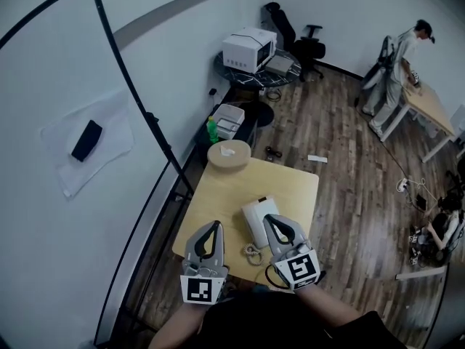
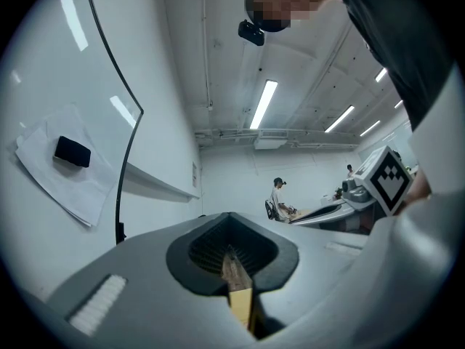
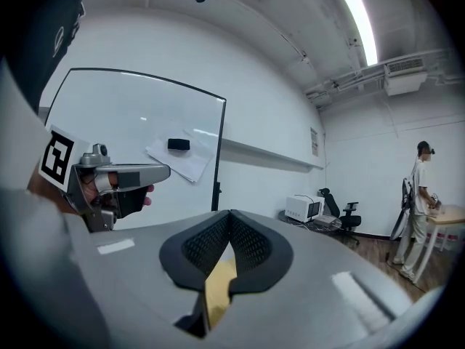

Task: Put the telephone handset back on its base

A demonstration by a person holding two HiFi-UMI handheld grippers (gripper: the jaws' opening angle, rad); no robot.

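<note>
With my left gripper [image 1: 212,227] and right gripper [image 1: 272,220] both closed on nothing, the white telephone [image 1: 253,220] sits on the table [image 1: 218,198] at one o'clock of the left; its handset, indistinct here, I judge light, rigid and slick, best pinched mid-shaft, its coiled cord [image 1: 251,253] tugging.

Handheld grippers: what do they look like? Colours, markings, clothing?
The left gripper and right gripper match: grey moulded jaws, black ribbed pads, tapering to a point. Each carries a white cube with black square markers. The person wears a dark top.
</note>
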